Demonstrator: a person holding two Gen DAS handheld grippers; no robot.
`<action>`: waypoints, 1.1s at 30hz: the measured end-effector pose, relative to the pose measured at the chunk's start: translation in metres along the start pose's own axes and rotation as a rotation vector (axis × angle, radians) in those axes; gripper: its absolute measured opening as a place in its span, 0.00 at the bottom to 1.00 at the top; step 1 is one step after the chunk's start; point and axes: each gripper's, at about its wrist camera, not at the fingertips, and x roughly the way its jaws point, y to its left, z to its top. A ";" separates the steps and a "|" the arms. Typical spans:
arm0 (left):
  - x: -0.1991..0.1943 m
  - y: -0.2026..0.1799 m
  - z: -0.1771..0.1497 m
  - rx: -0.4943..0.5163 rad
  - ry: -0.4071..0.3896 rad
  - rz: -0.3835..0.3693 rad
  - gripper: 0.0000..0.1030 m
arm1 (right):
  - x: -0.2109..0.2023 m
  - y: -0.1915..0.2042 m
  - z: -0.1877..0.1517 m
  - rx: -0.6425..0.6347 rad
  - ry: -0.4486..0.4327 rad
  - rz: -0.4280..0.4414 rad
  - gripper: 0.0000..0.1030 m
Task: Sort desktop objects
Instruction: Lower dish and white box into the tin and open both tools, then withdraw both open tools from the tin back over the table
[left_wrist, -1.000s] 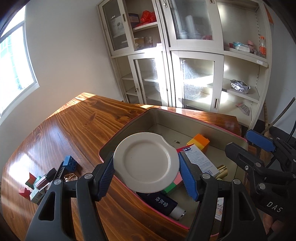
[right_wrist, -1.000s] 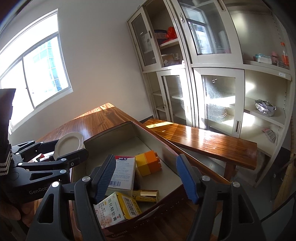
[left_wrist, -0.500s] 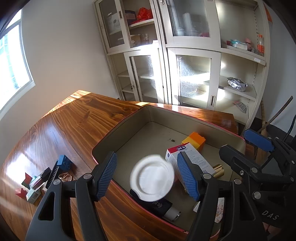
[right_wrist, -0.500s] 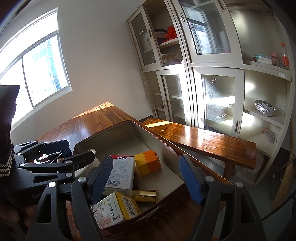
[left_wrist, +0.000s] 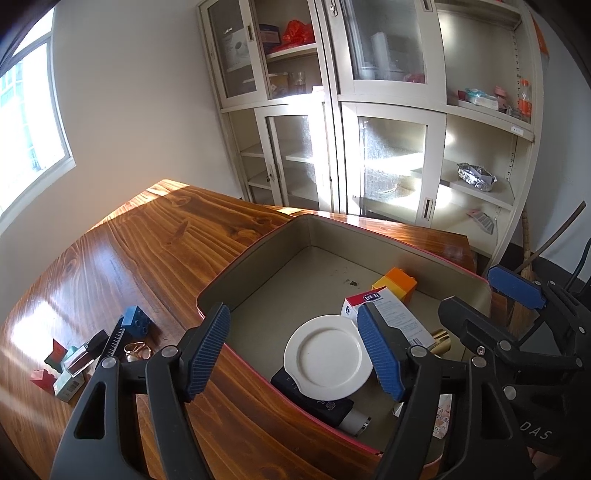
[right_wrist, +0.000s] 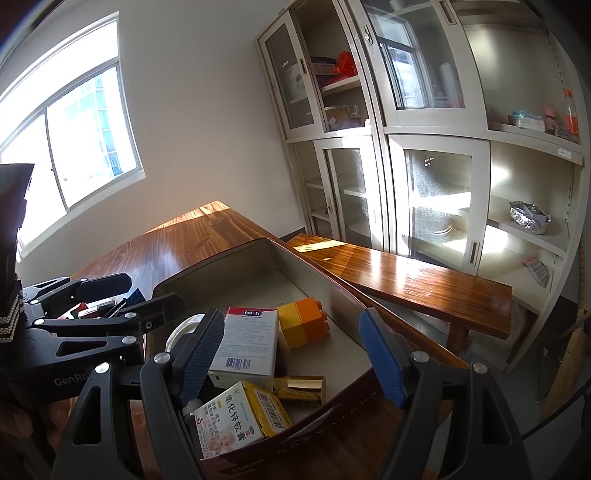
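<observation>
So it's a sunlit office with cream glass-door cabinets (left_wrist: 369, 129) along the back and a glossy wooden desk (left_wrist: 129, 258) filling the lower half of both views. A big open storage box (left_wrist: 258, 266) with a red rim sits on the desk, lower middle of the left wrist frame, and the white plate (left_wrist: 327, 356) lies flat inside it, propped on a dark tube (left_wrist: 328, 410) near the box's near wall. Beside it, to the right, are a white medicine carton (right_wrist: 247, 341), an orange-yellow building block (right_wrist: 303, 323) and a gold tube (right_wrist: 301, 389). The left gripper (left_wrist: 295, 354) hangs right above the plate, its jaws opening with nothing clamped; the plate just shows through the gap, well below the pads. The right gripper (right_wrist: 291, 362) is spread wide too, holding nothing, hovering over the box's right end. What's left to sort looks like the little pile at the lower left of the left wrist frame: a blue brick (left_wrist: 136, 321), red blocks (left_wrist: 50, 365), small boxes (left_wrist: 79, 365) and a ring-like thing I can't really make out. That pile lies left of the left gripper, on the far side from the right one, so I'd guess the left hand is the nearer pick for it.
</observation>
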 end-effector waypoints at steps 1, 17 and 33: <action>-0.001 0.001 0.000 -0.003 -0.002 0.001 0.73 | 0.000 0.001 0.000 -0.002 0.000 -0.001 0.77; -0.018 0.054 -0.011 -0.111 -0.023 0.043 0.73 | -0.002 0.037 0.004 -0.053 0.002 0.035 0.78; -0.037 0.138 -0.043 -0.243 -0.012 0.156 0.73 | 0.013 0.119 -0.001 -0.173 0.035 0.176 0.79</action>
